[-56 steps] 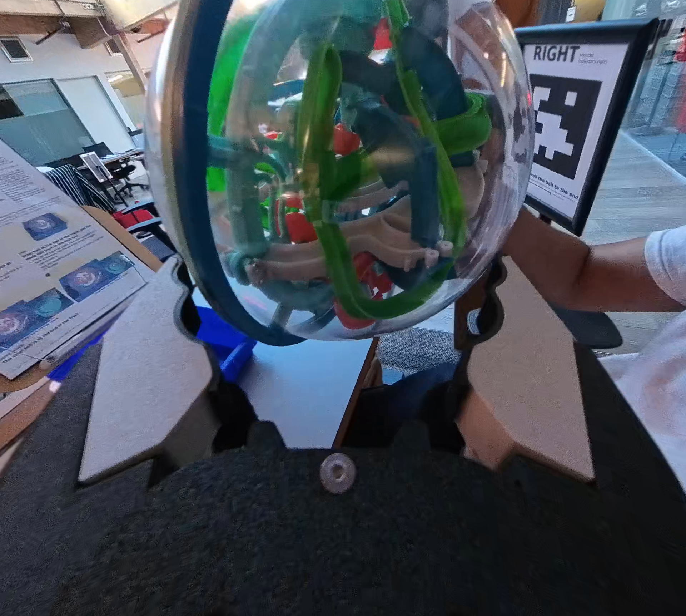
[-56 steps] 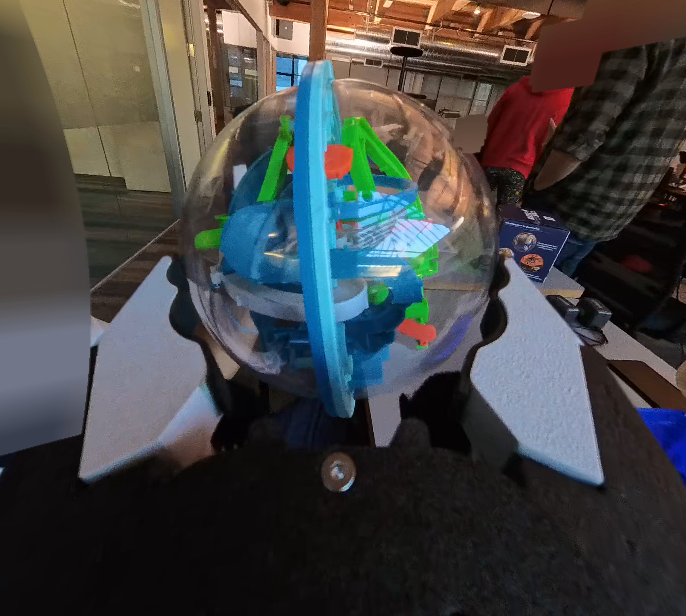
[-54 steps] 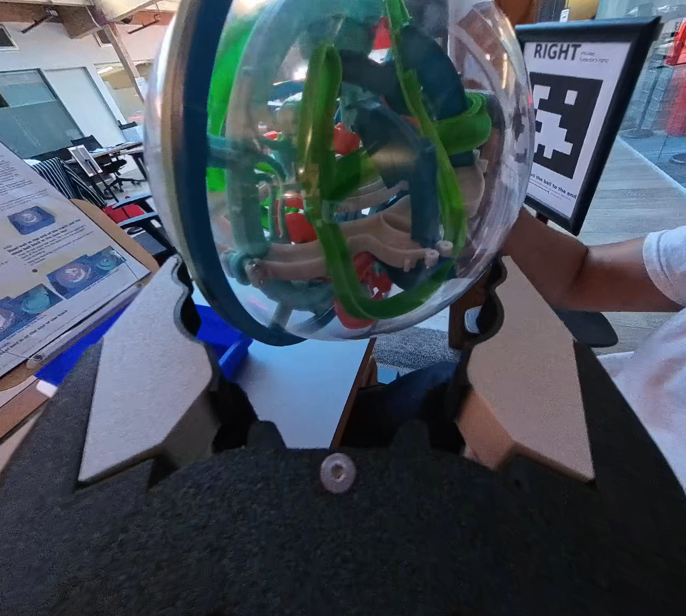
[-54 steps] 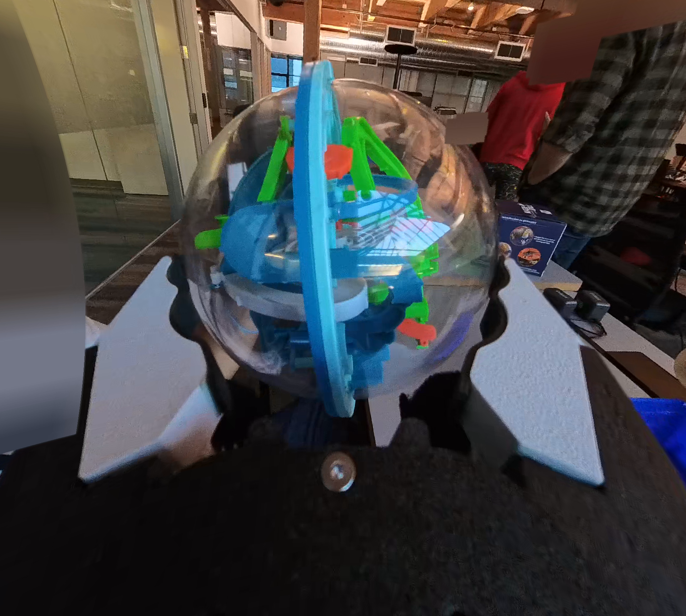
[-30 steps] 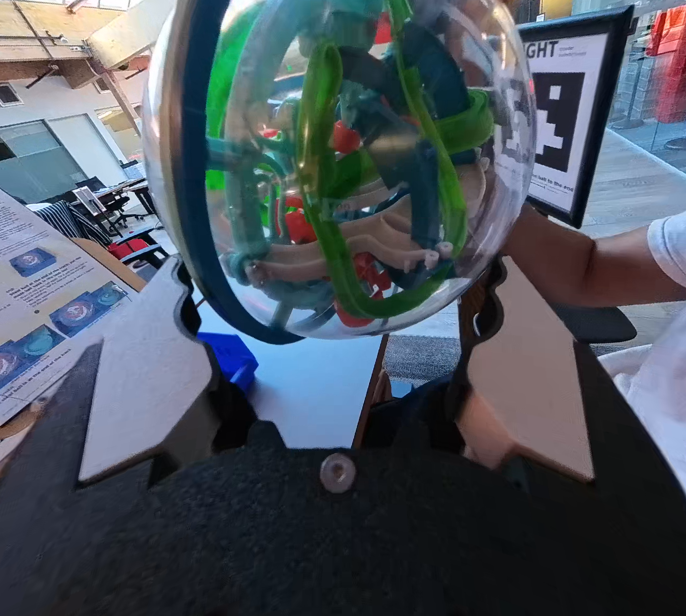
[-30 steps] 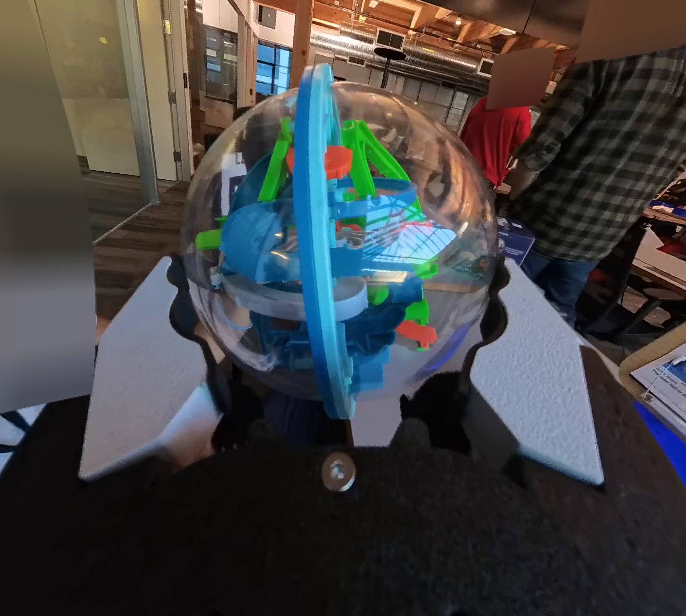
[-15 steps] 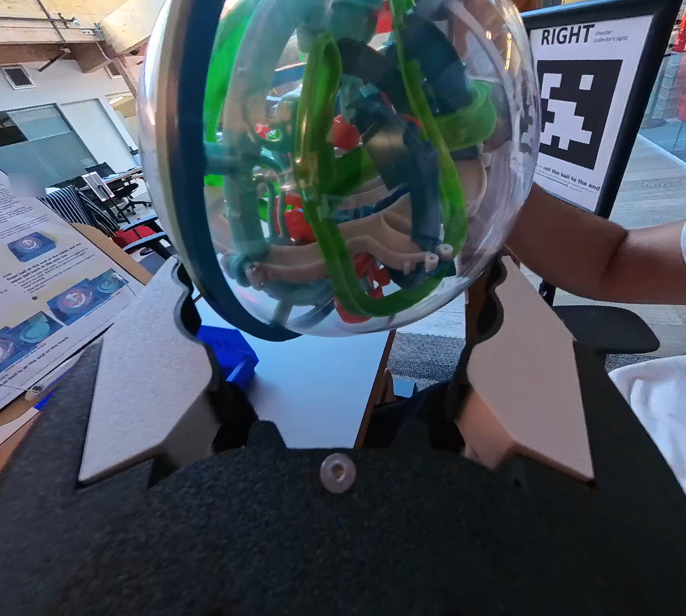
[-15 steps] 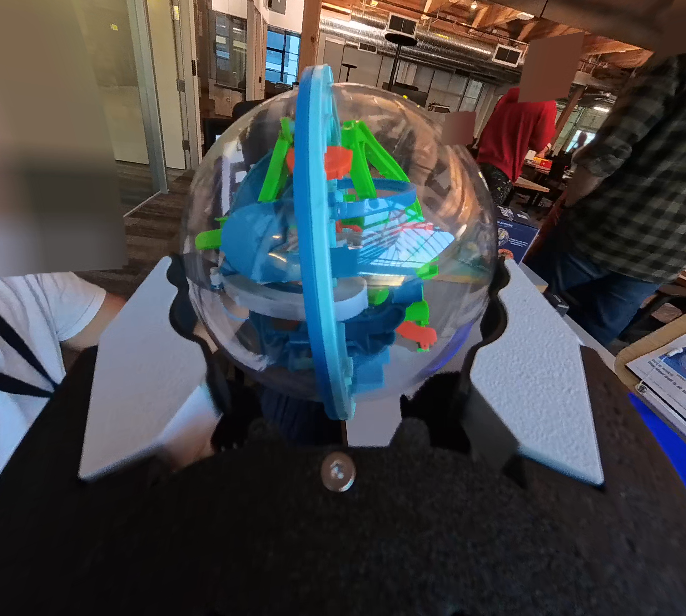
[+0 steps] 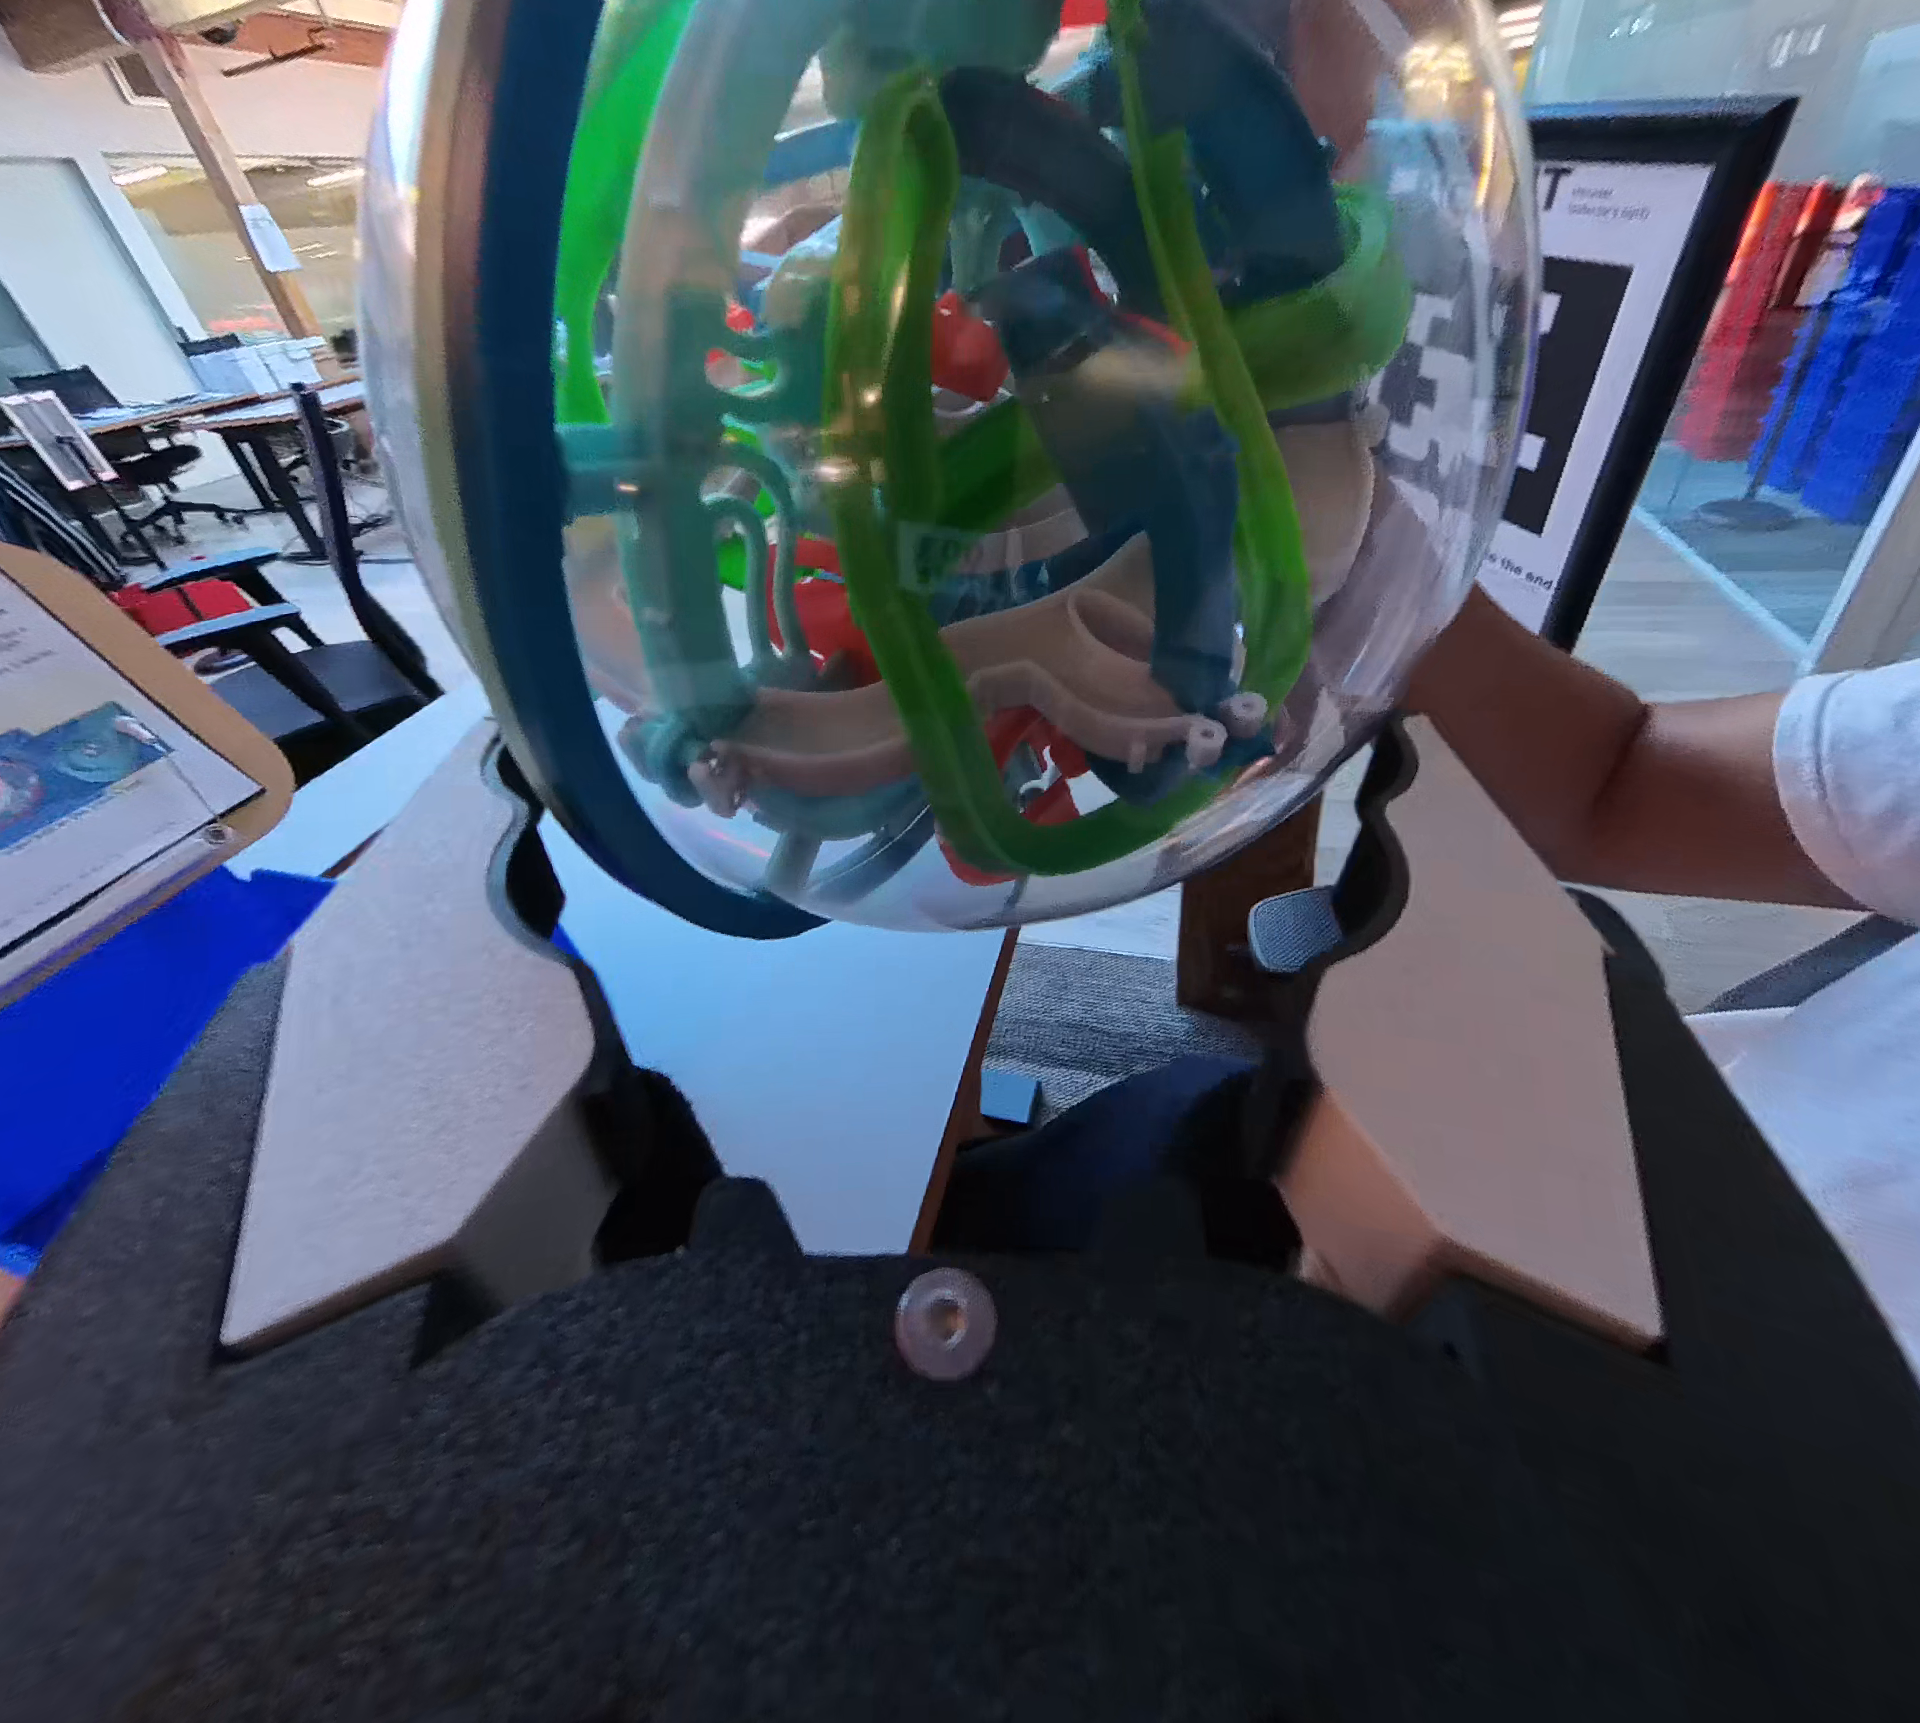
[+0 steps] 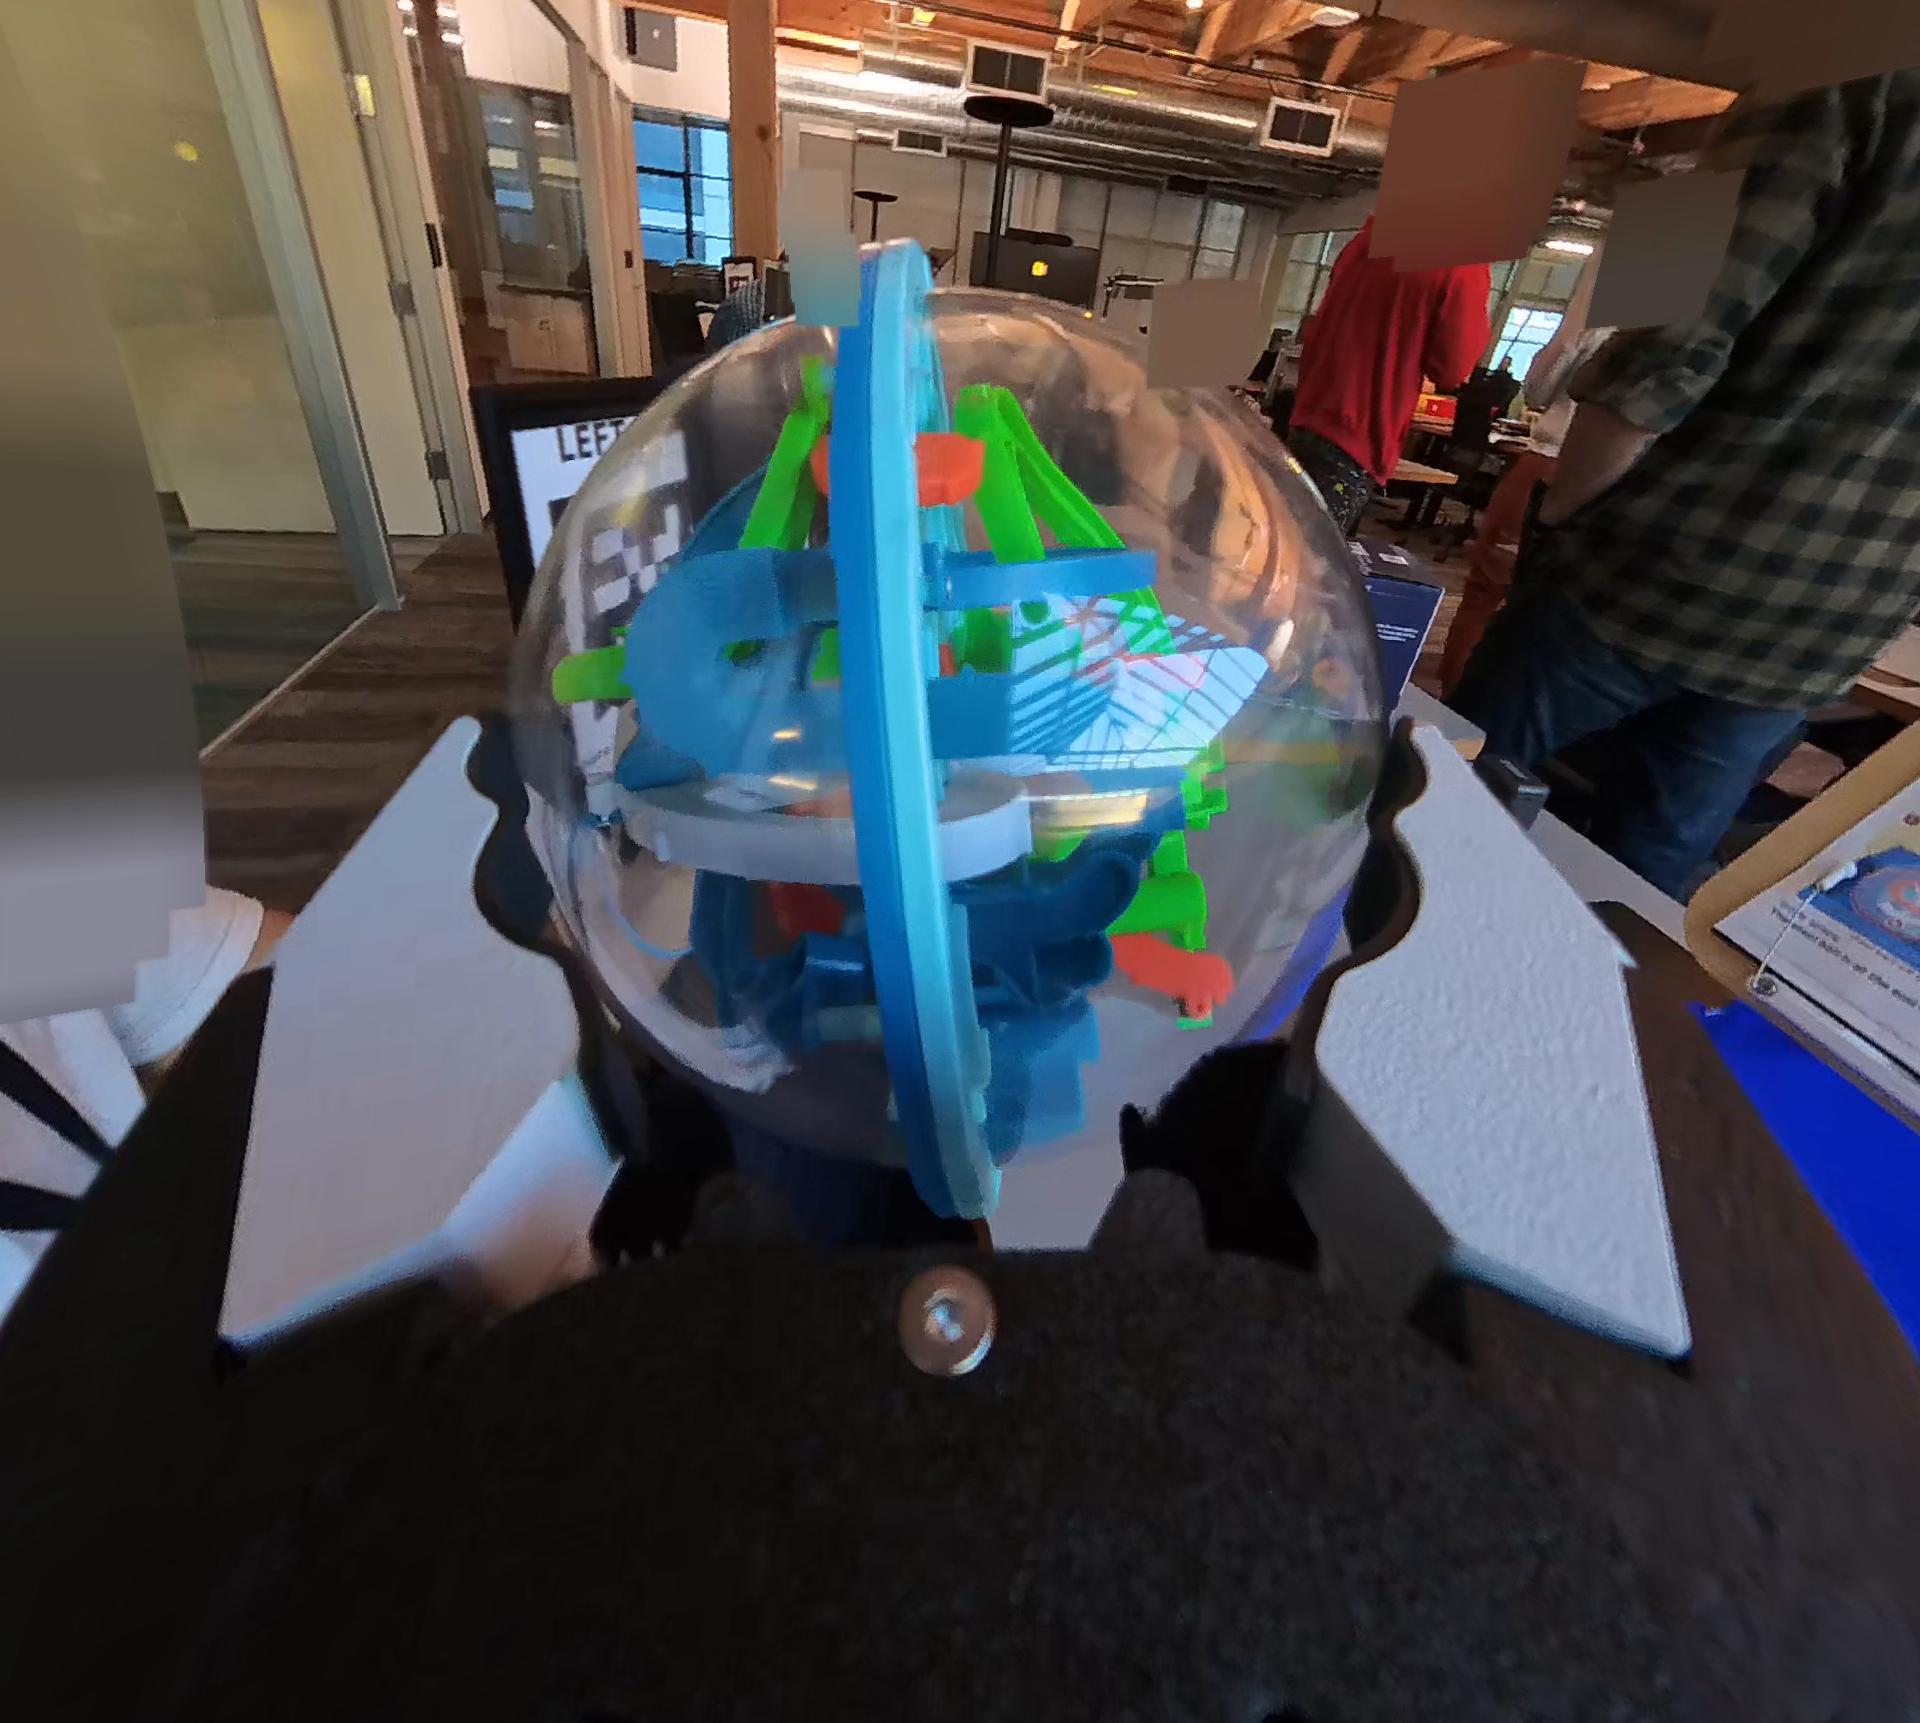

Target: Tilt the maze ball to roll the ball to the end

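Note:
The maze ball (image 9: 935, 343) is a clear sphere with a blue equator ring and green, blue, tan and red tracks inside. It is held up in the air above the table. My left gripper (image 9: 945, 800) is shut on its lower sides, with the ring standing upright at the left. My right gripper (image 10: 940, 790) is shut on the same ball (image 10: 1143, 530), with the ring upright in the middle of that view. I cannot pick out the small rolling ball among the tracks. The left wrist view is slightly blurred.
A white table (image 9: 790, 1050) lies below. A clipboard with a sheet (image 9: 94, 738) and a blue bin (image 9: 135, 998) are at the left. A framed marker sign (image 9: 1621, 385) and a person's arm (image 9: 1610, 790) are at the right. People stand behind (image 10: 1714, 478). Another framed sign (image 10: 561, 478) is there too.
Both grippers have swung together with the ball held the same way. In the left view the sign slid right; in the right view a framed sign and the clipboard came into sight.

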